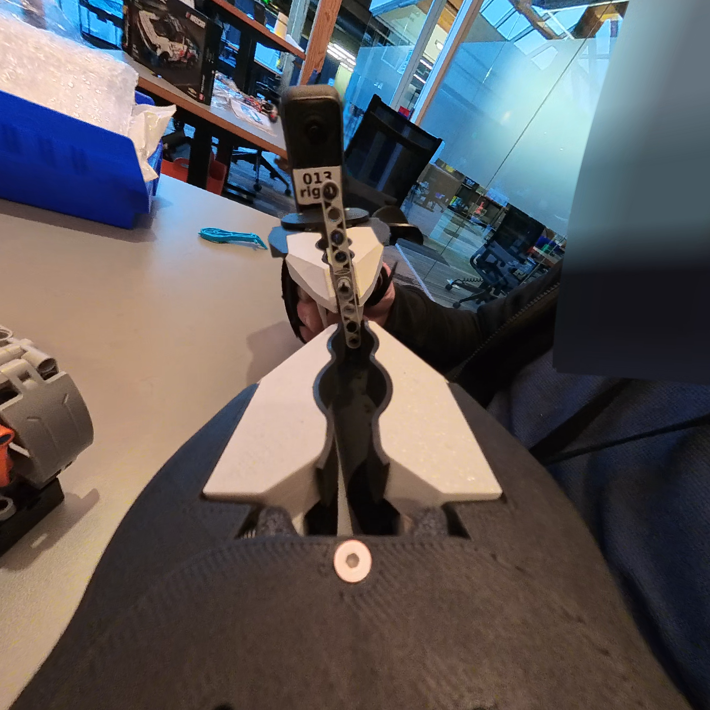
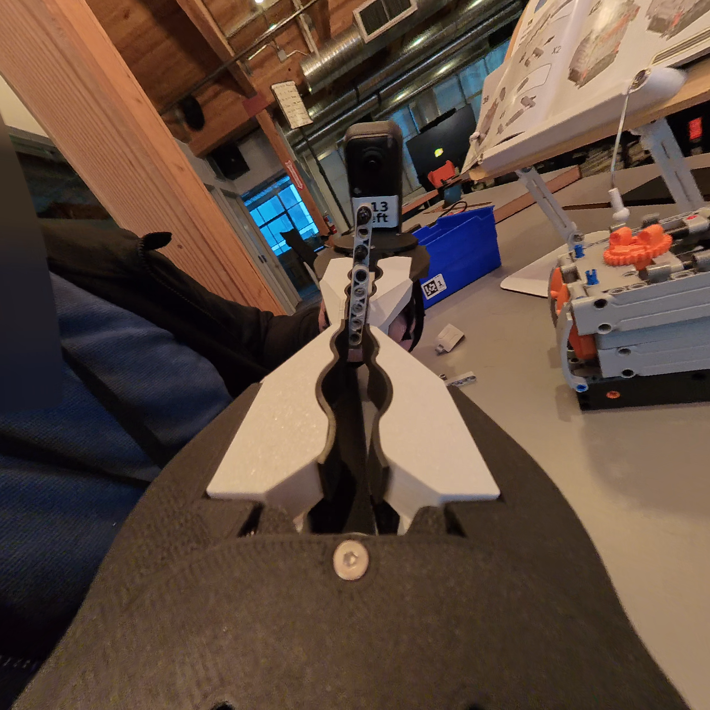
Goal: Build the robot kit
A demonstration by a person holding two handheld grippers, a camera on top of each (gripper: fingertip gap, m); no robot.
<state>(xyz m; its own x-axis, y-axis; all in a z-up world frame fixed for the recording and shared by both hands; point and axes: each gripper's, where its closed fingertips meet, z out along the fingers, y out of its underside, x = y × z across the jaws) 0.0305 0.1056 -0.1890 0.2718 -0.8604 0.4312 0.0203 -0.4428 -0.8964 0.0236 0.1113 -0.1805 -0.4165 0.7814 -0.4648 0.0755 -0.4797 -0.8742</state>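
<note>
Left wrist view
- Left gripper [image 1: 352, 340]: white wedge fingers with black wavy inner pads, drawn in close on the lower end of a light grey perforated plastic beam [image 1: 340, 265] — clamped at the tips.
- Beam: stands up out of the fingertips, tilted slightly left, well above the grey worktop [image 1: 153, 307]; several holes carry dark pins.
- Right gripper [image 1: 333, 274]: faces this one from just behind the beam, held in a hand [image 1: 307, 315] with a black sleeve; its black camera stands on top. Its opening: cannot tell here, the beam covers the gap.
- Worktop, left edge: grey, orange and black brick-built model [image 1: 34, 442], partly out of frame.
- Worktop, far left corner: blue plastic bin [image 1: 69, 165] with clear bubble wrap heaped in it.
- Worktop, far edge: small teal plastic tool [image 1: 230, 235], lying flat.

Right wrist view
- Right gripper [image 2: 355, 355]: same white fingers, black pads; narrowed round the foot of a beam of the same kind, tips very close to it, though actual contact is hidden by a blurred brownish patch there.
- Left gripper [image 2: 365, 296]: opposite, just behind the beam — pads nearly together.
- Worktop, right edge: the brick model, orange gears on top.
- Behind it: open instruction booklet [image 2: 576, 69] on a white stand.
- Near the gripper tips: small white scrap [image 2: 448, 338] and loose grey piece [image 2: 461, 379].
</note>
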